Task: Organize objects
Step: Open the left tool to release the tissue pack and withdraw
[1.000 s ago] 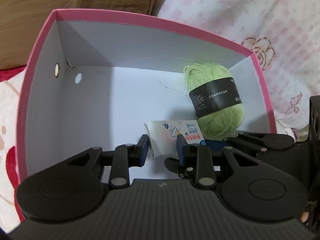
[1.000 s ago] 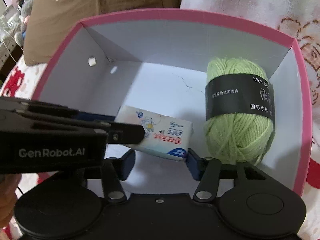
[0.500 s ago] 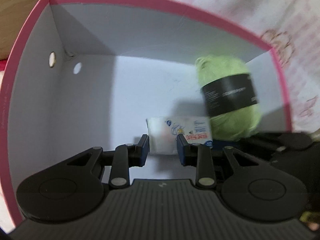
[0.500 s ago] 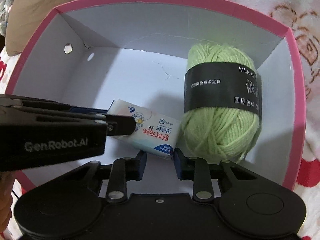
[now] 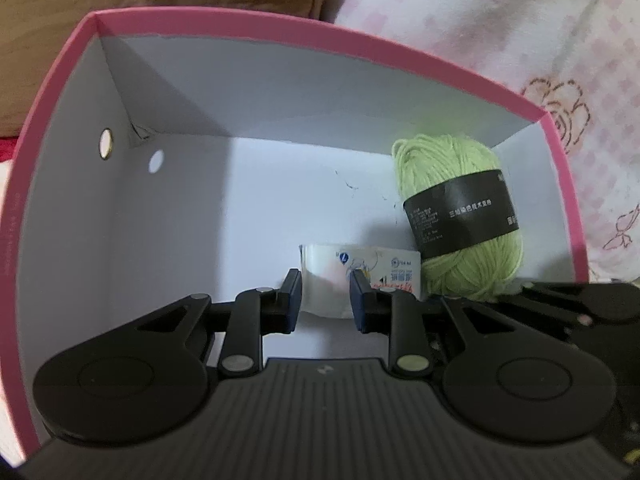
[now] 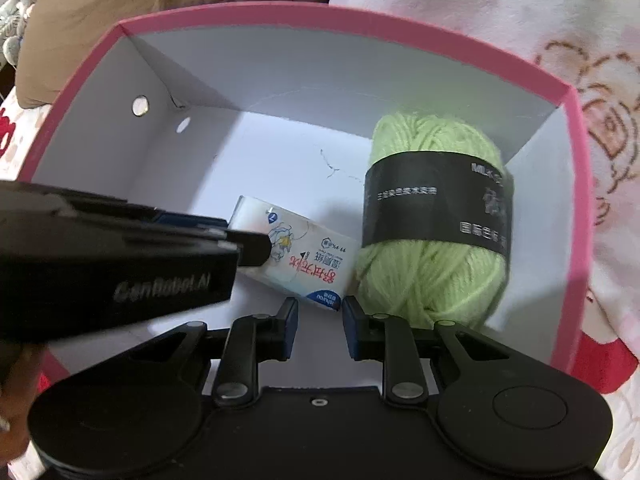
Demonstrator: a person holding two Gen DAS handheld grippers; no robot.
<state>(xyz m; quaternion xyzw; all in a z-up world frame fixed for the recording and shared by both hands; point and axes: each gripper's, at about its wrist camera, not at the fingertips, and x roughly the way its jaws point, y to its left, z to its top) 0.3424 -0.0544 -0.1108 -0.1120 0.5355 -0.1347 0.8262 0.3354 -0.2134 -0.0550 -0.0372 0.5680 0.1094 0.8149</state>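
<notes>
Risk: your left tongs (image 5: 325, 296) pinch the pack (image 6: 298, 262); right tongs (image 6: 320, 328), shut and empty, could bump yarn (image 6: 434, 220).

An open cardboard box with a pink rim and white inner walls (image 5: 256, 30) fills most of the view, seen from above at a slant. On its white floor, towards the right wall, lies a ball of pale green yarn wrapped in a black paper band (image 5: 456, 216). Just left of it, touching or nearly touching, sits a small white packet of tissues with blue and red print (image 5: 360, 268). The left gripper (image 5: 326, 300), black with blue pads, reaches down into the box with its jaws drawn in on the packet's near end. Part of another black gripper (image 5: 576, 304) enters at the lower right. Pink floral fabric (image 5: 520, 40) lies behind the box.
</notes>
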